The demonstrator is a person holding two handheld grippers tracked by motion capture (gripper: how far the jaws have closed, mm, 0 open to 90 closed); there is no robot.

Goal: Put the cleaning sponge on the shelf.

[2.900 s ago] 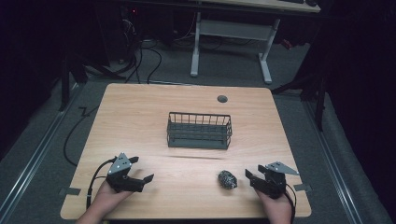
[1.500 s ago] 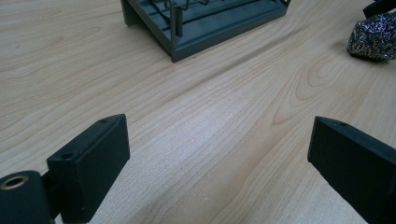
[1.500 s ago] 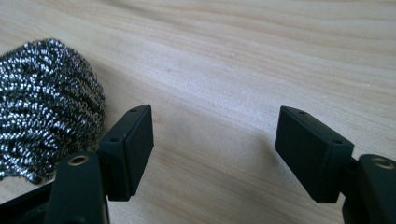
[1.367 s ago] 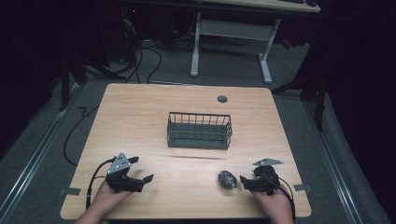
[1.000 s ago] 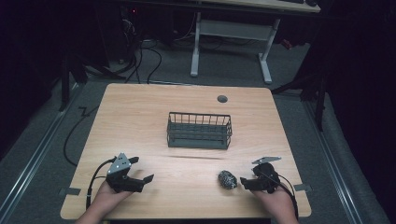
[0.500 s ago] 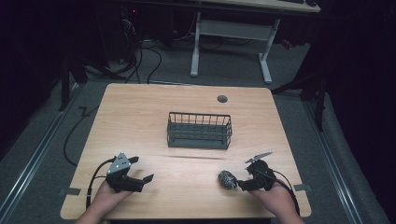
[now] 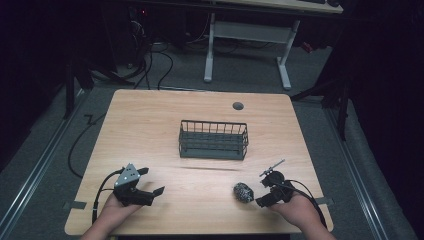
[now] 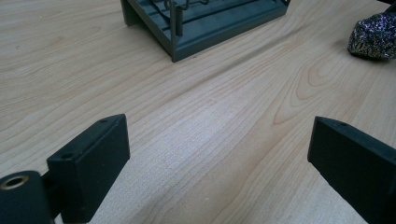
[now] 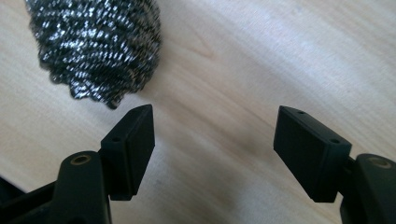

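Observation:
A steel-wool scrubber (image 7: 243, 192) lies on the wooden table (image 7: 150, 130) near its front edge, right of centre. My right gripper (image 7: 263, 189) stands open just to the right of it, tilted on its side, jaws pointing at the scrubber. In the right gripper view the scrubber (image 9: 98, 46) lies just beyond the left jaw, with bare wood between the jaws of the gripper (image 9: 215, 140). My left gripper (image 7: 151, 182) rests open at the front left. In its own view the left gripper (image 8: 219, 154) frames bare wood, with the scrubber (image 8: 373, 35) far off to the right.
A dark wire basket (image 7: 214, 139) stands empty at the table's middle, and its corner (image 8: 187, 28) appears in the left gripper view. A round grommet hole (image 7: 238, 106) sits near the far edge. Desk legs and cables lie on the floor beyond.
My right gripper has moved left toward the scrubber and rolled onto its side, its grey plate now tipped up. The left gripper has stayed put.

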